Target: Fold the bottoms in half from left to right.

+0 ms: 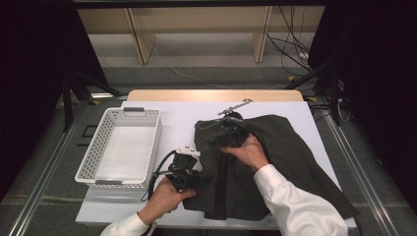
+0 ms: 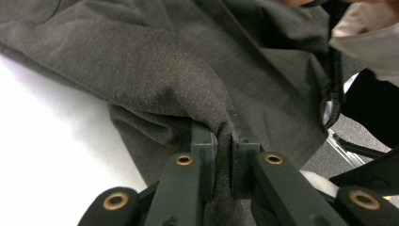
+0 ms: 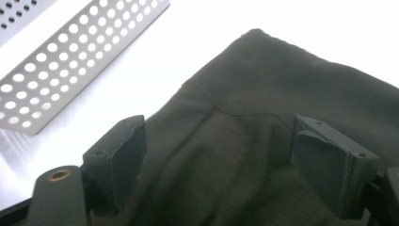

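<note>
a white perforated basket (image 1: pixel 101 147) sits near the left edge of the table (image 1: pixel 177 120), nothing inside it. beside it, a dark grey garment (image 1: pixel 275 162) lies spread from the middle of the white tabletop to its right edge, spilling over the near right corner. the left gripper (image 1: pixel 189 178), at the garment's near left edge, is clamped on a raised fold of the cloth (image 2: pixel 188 94), its pads pinching the fabric between them. the right gripper (image 1: pixel 231 132) hovers over the garment's far left part with jaws spread wide, the cloth (image 3: pixel 235 155) below them and not gripped. a hanger hook (image 1: pixel 236 107) shows just beyond the garment's far edge. past the table stand pale wooden shelves (image 1: pixel 196 29), loose cables (image 1: pixel 290 49) and black curtains (image 1: pixel 373 73).
</note>
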Available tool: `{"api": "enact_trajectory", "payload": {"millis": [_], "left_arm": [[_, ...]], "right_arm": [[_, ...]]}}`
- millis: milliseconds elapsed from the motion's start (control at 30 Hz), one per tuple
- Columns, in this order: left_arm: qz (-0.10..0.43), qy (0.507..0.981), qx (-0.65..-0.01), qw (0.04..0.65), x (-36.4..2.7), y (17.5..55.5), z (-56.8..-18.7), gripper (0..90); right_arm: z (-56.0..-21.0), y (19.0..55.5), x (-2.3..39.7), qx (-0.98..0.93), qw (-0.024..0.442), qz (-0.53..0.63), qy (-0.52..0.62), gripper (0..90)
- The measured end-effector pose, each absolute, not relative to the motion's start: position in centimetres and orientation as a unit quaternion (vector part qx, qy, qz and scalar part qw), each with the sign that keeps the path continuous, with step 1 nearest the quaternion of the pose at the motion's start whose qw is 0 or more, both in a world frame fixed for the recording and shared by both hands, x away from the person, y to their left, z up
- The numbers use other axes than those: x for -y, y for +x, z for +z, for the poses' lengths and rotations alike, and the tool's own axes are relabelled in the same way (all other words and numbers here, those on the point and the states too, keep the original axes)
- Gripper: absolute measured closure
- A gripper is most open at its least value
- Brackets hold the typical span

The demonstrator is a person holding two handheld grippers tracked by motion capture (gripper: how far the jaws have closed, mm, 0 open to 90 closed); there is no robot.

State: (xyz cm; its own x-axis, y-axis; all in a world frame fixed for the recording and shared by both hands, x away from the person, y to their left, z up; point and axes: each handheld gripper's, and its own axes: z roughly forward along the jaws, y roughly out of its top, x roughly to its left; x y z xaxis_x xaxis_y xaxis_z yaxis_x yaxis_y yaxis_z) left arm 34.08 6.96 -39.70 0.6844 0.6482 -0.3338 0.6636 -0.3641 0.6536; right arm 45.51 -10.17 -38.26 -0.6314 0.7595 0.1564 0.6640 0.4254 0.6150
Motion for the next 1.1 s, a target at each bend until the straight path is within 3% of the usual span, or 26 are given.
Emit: {"api": "enact_trajectory", "payload": {"millis": [300,900,1000,1100], "left_arm": [[-0.007,0.832,-0.382,0.403,-6.0,33.9,-39.2,83.2],[-0.002,0.837,-0.372,0.402,-5.9,33.9,-39.3,83.2],[-0.001,0.838,-0.37,0.401,-5.9,33.9,-39.2,83.3],[0.004,0.839,-0.366,0.403,-5.8,33.9,-39.2,83.3]], "right_arm": [[-39.3,47.2,7.4,-0.864,0.042,0.291,0.409,23.5],[-41.7,48.7,4.1,-0.886,0.037,0.221,0.407,31.5],[-41.8,48.9,4.0,-0.887,0.032,0.213,0.409,37.7],[-41.8,48.9,4.0,-0.89,0.025,0.211,0.404,58.1]]}}
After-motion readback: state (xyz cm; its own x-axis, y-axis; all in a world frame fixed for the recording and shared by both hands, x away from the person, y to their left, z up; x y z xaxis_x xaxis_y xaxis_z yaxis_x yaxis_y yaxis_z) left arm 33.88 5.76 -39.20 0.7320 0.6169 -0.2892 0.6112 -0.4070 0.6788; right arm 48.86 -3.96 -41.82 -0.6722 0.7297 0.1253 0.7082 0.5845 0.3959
